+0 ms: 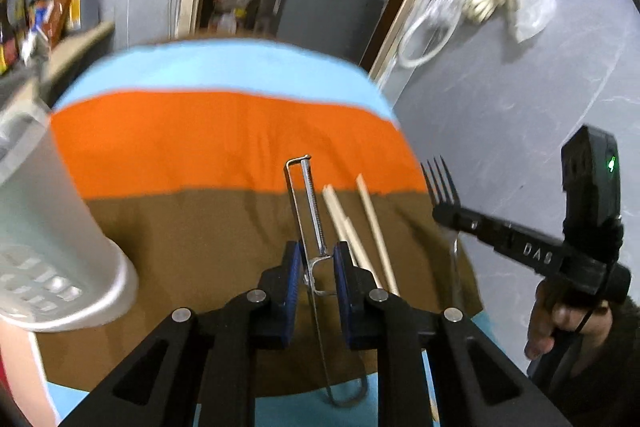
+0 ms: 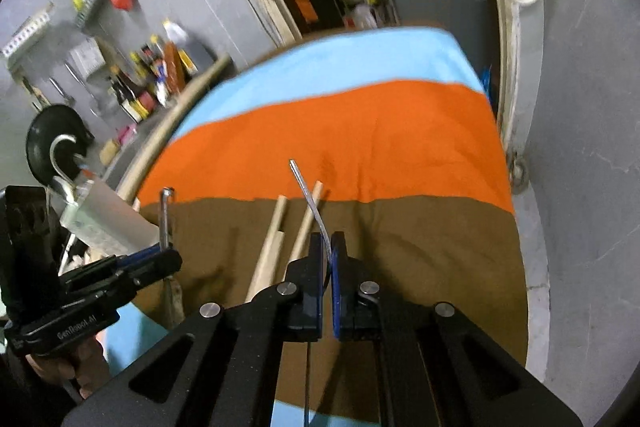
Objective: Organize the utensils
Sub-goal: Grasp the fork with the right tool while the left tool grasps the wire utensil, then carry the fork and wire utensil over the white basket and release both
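The peeler (image 1: 306,223) handle passes behind the left gripper (image 1: 314,267) fingers, so its grip point is concealed. The fork (image 2: 310,199) shows edge-on in the right wrist view; its tines cannot be resolved. The white holder (image 1: 52,247) is cut off by the left frame edge. Shelf bottles (image 2: 152,75) are blurred.

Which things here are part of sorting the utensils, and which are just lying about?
In the job:
peeler, held in the left tool
fork, held in the right tool
wooden chopsticks on the striped cloth
white utensil holder

Lying about:
bottles
coiled hose
plastic bag
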